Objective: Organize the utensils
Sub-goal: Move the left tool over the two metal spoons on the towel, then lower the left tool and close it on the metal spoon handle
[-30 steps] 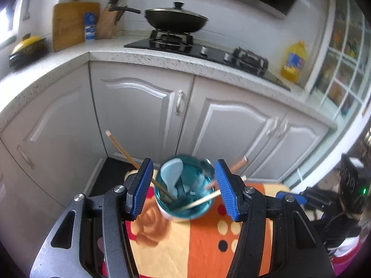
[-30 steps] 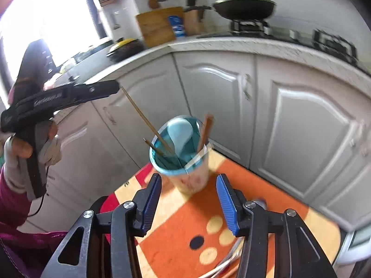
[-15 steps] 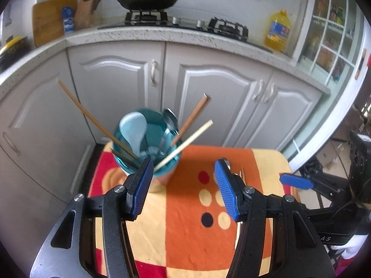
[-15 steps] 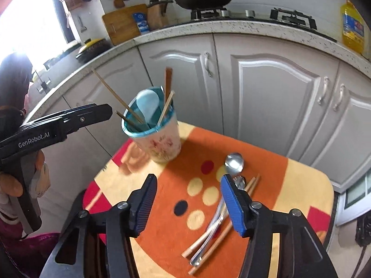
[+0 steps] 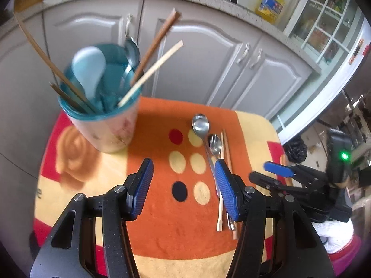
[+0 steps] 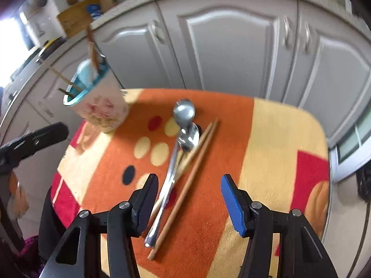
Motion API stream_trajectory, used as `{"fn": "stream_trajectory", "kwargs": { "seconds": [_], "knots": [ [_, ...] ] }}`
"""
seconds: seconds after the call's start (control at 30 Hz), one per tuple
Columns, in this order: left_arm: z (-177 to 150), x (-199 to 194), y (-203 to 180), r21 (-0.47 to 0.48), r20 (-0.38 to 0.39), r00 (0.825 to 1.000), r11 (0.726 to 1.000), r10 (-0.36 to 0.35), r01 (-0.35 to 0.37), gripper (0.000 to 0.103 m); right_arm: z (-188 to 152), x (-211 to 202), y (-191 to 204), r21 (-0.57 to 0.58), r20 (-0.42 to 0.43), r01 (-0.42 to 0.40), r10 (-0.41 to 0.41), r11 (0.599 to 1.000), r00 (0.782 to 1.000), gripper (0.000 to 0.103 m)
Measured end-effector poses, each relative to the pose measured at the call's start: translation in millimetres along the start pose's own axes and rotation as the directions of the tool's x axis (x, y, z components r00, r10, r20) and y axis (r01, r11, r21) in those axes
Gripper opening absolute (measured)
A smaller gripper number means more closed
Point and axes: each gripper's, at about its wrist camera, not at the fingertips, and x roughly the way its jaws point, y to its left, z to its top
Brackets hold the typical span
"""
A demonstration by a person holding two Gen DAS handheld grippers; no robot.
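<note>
A teal-rimmed cup (image 5: 104, 125) (image 6: 102, 108) stands at the table's far left. It holds several chopsticks, a pale blue spoon and a metal spoon. Two metal spoons (image 5: 200, 125) (image 6: 184, 113) and a pair of chopsticks (image 5: 219, 208) (image 6: 197, 159) lie together on the orange cloth (image 5: 162, 220) (image 6: 278, 139). My left gripper (image 5: 183, 185) hovers open over the cloth's dots, its right finger above the spoon handles. My right gripper (image 6: 190, 199) hangs over the near ends of the spoons and chopsticks. Its jaws are closing, with no pad touching anything. Each gripper shows in the other's view (image 5: 276, 171) (image 6: 34, 141).
Grey cabinet doors (image 6: 231, 46) run close behind the small table under a speckled counter. A yellow oil bottle (image 5: 270, 2) stands on the counter, and a cutting board (image 6: 74, 20) leans at its far left. A black bag (image 5: 295, 148) sits on the floor to the right.
Both grippers have come down and tipped toward the table. The cup has slid from between my left fingers to their upper left. The loose spoons and chopsticks now lie under my right gripper.
</note>
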Motion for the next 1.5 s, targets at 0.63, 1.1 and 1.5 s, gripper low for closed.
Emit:
{"fn": "stream_trajectory", "kwargs": {
  "seconds": [0.63,1.1,1.5],
  "knots": [
    [-2.3,46.7,13.9,-0.025,-0.097,0.995,1.000,0.013,-0.016,0.055,5.3,65.5,10.7,-0.085,-0.149,0.026,-0.038,0.996,0.988,0.016],
    [23.0,101.4,-8.9,-0.001,-0.123,0.992,1.000,0.023,-0.023,0.055,39.9,41.4,-34.5,-0.107,-0.099,0.006,-0.016,0.994,0.995,0.016],
    [48.6,148.4,-6.9,-0.039,-0.120,0.992,0.998,0.043,-0.048,0.055,32.1,58.8,-49.2,-0.022,-0.144,0.004,-0.007,1.000,0.990,0.021]
  ]
}}
